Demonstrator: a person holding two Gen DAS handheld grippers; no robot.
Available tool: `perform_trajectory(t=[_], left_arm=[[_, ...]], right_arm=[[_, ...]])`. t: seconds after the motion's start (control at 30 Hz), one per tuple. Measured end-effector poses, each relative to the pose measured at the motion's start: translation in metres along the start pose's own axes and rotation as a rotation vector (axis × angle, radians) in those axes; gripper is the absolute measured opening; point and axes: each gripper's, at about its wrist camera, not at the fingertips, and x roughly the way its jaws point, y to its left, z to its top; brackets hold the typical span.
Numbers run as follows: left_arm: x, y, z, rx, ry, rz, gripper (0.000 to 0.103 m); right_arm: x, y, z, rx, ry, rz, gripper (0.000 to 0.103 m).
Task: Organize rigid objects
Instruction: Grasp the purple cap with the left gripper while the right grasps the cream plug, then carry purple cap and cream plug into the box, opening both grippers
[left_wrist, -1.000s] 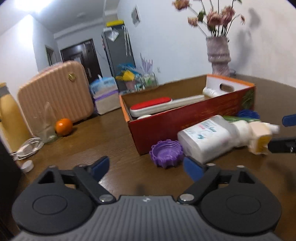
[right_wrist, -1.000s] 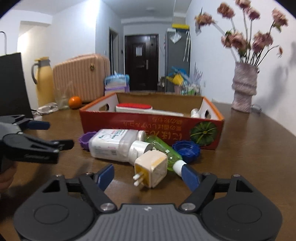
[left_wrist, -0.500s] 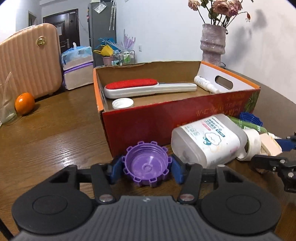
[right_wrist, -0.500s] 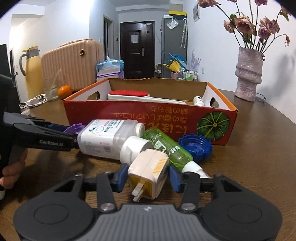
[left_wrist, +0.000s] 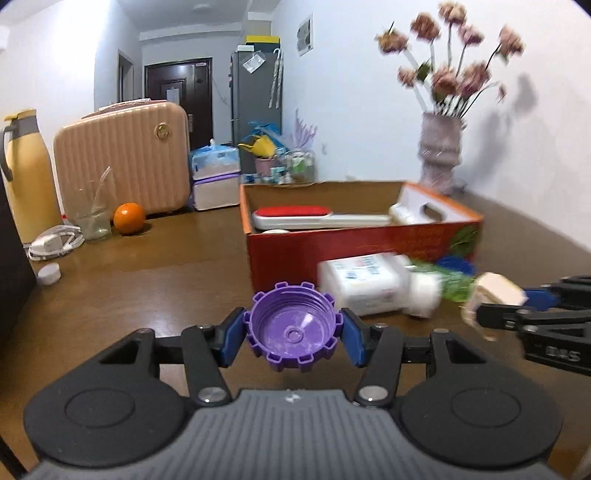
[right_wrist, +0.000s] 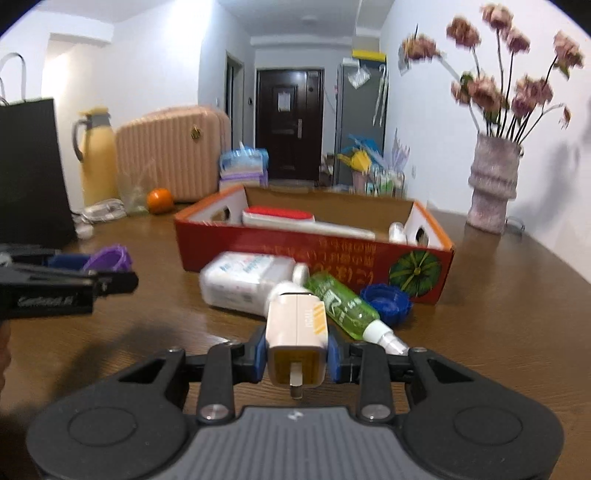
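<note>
you are holding both claws level above the counter (left_wrist: 129, 288), short of the red box (right_wrist: 314, 251). your left claw (left_wrist: 293, 332) is pinching the purple cap (left_wrist: 293, 328); your right claw (right_wrist: 296, 354) is clamping the white plug (right_wrist: 296, 332), prongs facing you.

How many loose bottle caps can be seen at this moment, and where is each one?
3, possibly more hidden in the box. A purple cap sits in the left gripper jaws; a blue cap lies on the table against the red box; a white cap lies far left on the table.
</note>
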Motion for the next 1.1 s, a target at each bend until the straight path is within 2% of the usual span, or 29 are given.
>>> perform_trajectory(t=[0.1,0.27,0.43,0.57,0.77,0.97,1.1], left_arm=[[-0.037,-0.007,-0.004,-0.014,-0.042,0.004,0.055],[-0.104,-0.018,-0.013,-0.025,-0.158,0.046,0.055],[-0.159,-0.019,-0.023,-0.069,-0.283,0.133,0.055],[-0.185,-0.022,-0.027,-0.102,-0.341,0.145,0.055],[-0.198,-0.03,-0.024,-0.083,-0.376,0.13,0.055],[-0.186,-0.027,-0.019,-0.083,-0.347,0.131,0.055],[-0.172,-0.026,-0.015,-0.079,-0.333,0.138,0.055]], right_arm=[[-0.035,0.01,-0.003,0.004,-0.05,0.026,0.031],[-0.088,0.025,-0.013,0.019,-0.164,0.049,0.031],[-0.134,0.033,-0.019,0.016,-0.304,-0.006,0.031],[-0.169,0.041,-0.025,-0.005,-0.422,-0.091,0.031],[-0.193,0.039,-0.029,0.01,-0.454,-0.125,0.031],[-0.182,0.032,-0.026,0.056,-0.456,-0.103,0.031],[-0.166,0.027,-0.025,0.066,-0.427,-0.083,0.031]])
